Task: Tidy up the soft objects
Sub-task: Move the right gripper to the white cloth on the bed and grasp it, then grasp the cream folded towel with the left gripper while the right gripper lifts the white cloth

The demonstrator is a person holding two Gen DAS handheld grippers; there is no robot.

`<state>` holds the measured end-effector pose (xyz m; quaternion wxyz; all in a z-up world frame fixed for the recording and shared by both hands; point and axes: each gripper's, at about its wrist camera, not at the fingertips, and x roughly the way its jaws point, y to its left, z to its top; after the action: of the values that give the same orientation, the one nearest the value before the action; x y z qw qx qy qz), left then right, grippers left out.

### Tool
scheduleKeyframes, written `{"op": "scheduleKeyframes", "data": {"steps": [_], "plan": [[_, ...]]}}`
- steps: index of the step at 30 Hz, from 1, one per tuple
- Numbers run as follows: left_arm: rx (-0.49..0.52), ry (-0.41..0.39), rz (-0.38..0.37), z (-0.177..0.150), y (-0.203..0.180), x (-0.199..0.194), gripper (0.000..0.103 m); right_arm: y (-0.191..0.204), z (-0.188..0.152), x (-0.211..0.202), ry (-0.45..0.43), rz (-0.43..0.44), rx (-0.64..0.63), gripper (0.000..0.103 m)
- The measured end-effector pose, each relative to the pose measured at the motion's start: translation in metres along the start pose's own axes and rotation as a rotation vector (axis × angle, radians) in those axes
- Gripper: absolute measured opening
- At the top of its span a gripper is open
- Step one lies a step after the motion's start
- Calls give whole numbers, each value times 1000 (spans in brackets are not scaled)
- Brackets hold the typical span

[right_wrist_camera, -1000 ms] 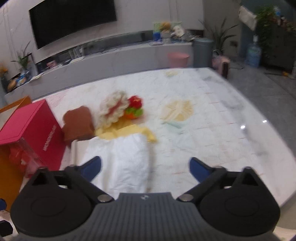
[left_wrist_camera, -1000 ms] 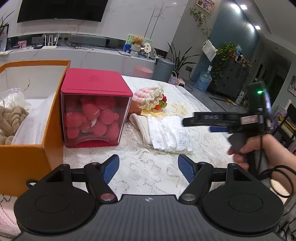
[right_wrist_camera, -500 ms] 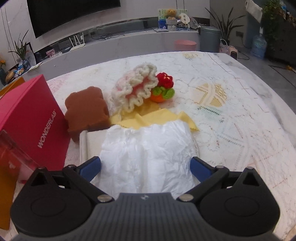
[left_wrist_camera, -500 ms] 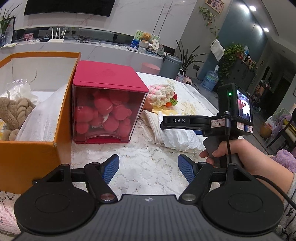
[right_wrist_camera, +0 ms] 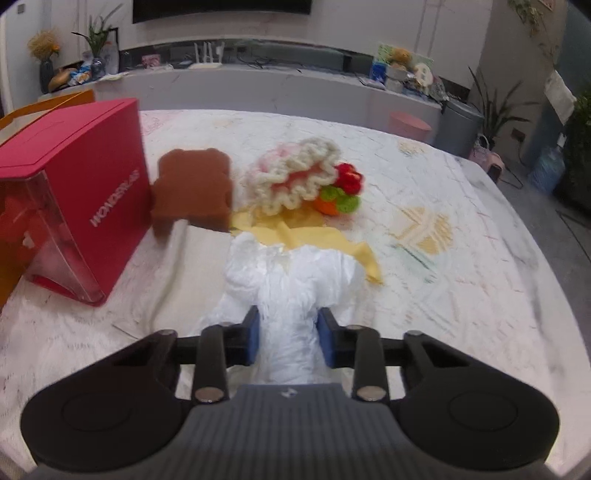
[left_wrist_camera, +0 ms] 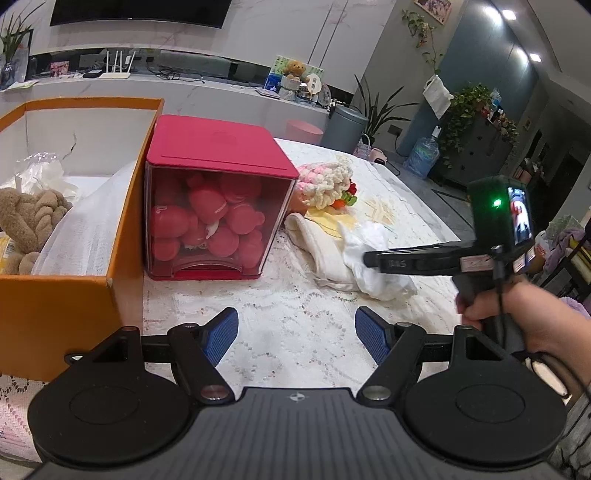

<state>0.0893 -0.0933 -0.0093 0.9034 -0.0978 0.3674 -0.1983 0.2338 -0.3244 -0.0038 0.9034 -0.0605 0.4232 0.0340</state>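
One white cloth point(right_wrist_camera: 291, 291), mid-worktop point(right_wrist_camera: 461, 314), bunches between the closing right fingers point(right_wrist_camera: 251, 334). Left fingers point(left_wrist_camera: 221, 334) spread, empty. One red box point(left_wrist_camera: 210, 206) holds pink puffs; one orange box point(left_wrist_camera: 59, 299) holds a plush.

A home living room: wall-mounted television point(left_wrist_camera: 136, 13), houseplants point(left_wrist_camera: 373, 107) (several, potted) and a lace-covered table point(left_wrist_camera: 295, 314).
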Motion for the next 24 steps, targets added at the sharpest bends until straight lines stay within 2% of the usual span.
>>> {"op": "scheduleKeyframes", "data": {"steps": [3, 6, 9, 12, 14, 16, 18, 21, 24], "plan": [[17, -8, 2, -1, -4, -1, 85, -15, 0, -10, 24, -4, 22, 23], [28, -6, -2, -2, -6, -1, 85, -32, -2, -18, 80, -9, 30, 23], [41, -1, -1, -3, -7, 2, 85, -42, -8, -27, 129, -6, -18, 25], [52, 16, 9, -6, -9, 8, 85, -51, -18, -33, 133, -22, -16, 46], [55, 17, 50, -8, -11, 12, 84, -60, -24, -32, 105, 15, 51, 54], [79, -4, 82, -11, -12, 10, 84, -60, -28, -28, 80, 40, 64, 82], [115, -15, 97, -13, -13, 8, 84, -58, -30, -22, 92, 56, 70, 85], [127, -24, 130, -14, -10, 7, 84, -53, -31, -14, 107, 72, 90, 97], [106, -3, 125, -14, -4, 10, 84, -43, -30, -7, 117, 39, 63, 98]]}}
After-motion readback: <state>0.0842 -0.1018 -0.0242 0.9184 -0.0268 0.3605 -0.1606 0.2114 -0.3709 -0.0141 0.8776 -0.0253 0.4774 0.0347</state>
